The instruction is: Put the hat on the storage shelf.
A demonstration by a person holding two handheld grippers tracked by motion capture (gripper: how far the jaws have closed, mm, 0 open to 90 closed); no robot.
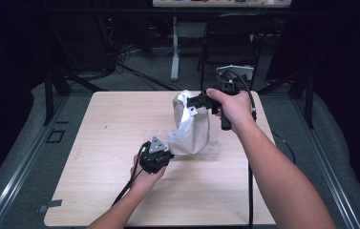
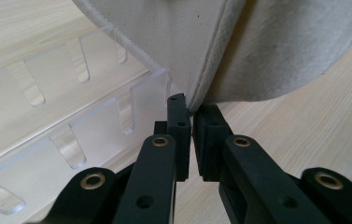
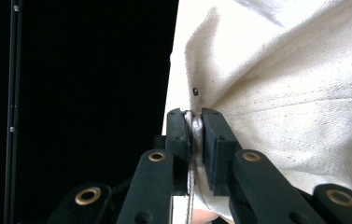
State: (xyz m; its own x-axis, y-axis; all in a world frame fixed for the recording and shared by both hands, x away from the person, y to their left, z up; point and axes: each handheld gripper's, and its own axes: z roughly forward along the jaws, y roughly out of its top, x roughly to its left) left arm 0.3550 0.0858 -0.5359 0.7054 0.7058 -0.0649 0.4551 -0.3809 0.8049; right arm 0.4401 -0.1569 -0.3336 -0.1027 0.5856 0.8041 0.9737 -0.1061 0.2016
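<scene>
The right hand-held gripper [image 1: 197, 101] was clamped on the upper edge of a white cloth bag [image 1: 191, 129], held raised; the left hand-held gripper [image 1: 166, 153] pinched the bag's lower corner (jaws closed on its seam). The bag hung between them above a clear plastic tray [image 2: 71, 126] on the counter [image 1: 115, 124].

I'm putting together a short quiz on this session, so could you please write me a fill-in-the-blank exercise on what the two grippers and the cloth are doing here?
1. The right hand-held gripper is shut on the upper edge of the white ____.
2. The left hand-held gripper pinches the cloth bag at its ____ corner.
3. Beside the left gripper lies a clear ____ rack with slots.
4. Everything sits over a light ____ table.

Missing words: cloth bag; lower; plastic; wooden
</scene>
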